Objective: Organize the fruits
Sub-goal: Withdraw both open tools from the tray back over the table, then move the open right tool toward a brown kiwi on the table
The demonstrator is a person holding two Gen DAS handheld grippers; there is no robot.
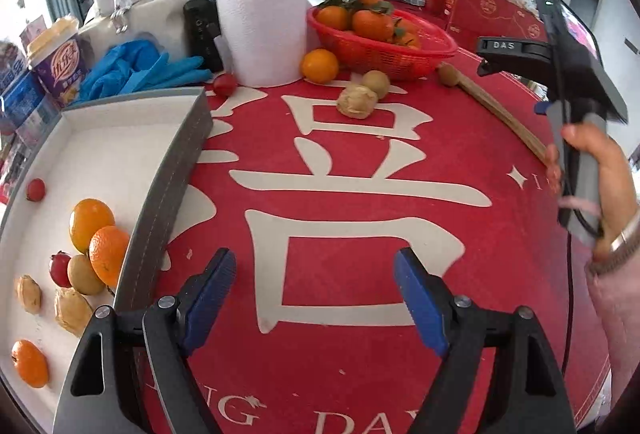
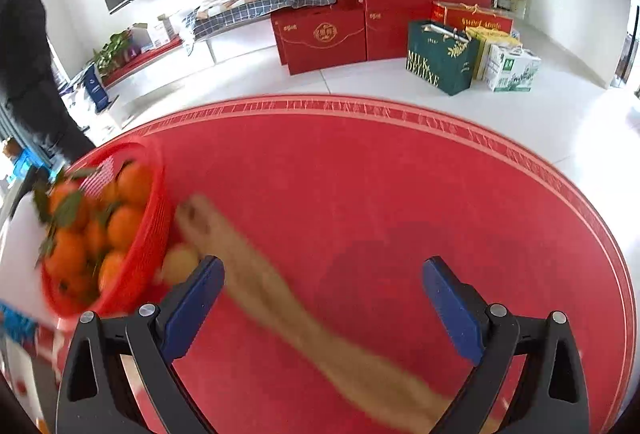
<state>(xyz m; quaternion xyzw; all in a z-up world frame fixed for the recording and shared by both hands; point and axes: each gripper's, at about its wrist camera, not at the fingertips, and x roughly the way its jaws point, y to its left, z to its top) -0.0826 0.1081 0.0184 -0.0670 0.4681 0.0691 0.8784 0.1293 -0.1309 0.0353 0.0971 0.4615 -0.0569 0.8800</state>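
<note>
My left gripper (image 1: pixel 316 258) is open with nothing between its blue pads, above the red tablecloth (image 1: pixel 360 234). To its left is a grey-walled white tray (image 1: pixel 176 170) holding oranges (image 1: pixel 91 222), small red fruits, a kiwi and walnuts. Farther off lie a loose orange (image 1: pixel 319 65), a walnut (image 1: pixel 357 101), a kiwi (image 1: pixel 376 84), another kiwi (image 1: pixel 447 74) and a small red fruit (image 1: pixel 224 84). A red basket (image 1: pixel 384 52) holds leafy tangerines. My right gripper (image 2: pixel 323 266) is open over the cloth beside the basket (image 2: pixel 132 266). A blurred yellowish fruit (image 2: pixel 182 264) sits by its left finger.
A wooden stick (image 2: pixel 280 298) lies on the cloth under the right gripper's jaws. A paper towel roll (image 1: pixel 262 30), blue gloves (image 1: pixel 136 70) and cups crowd the table's far left. A hand (image 1: pixel 604 170) holds the right gripper's handle. Red gift boxes (image 2: pixel 320 38) stand on the floor.
</note>
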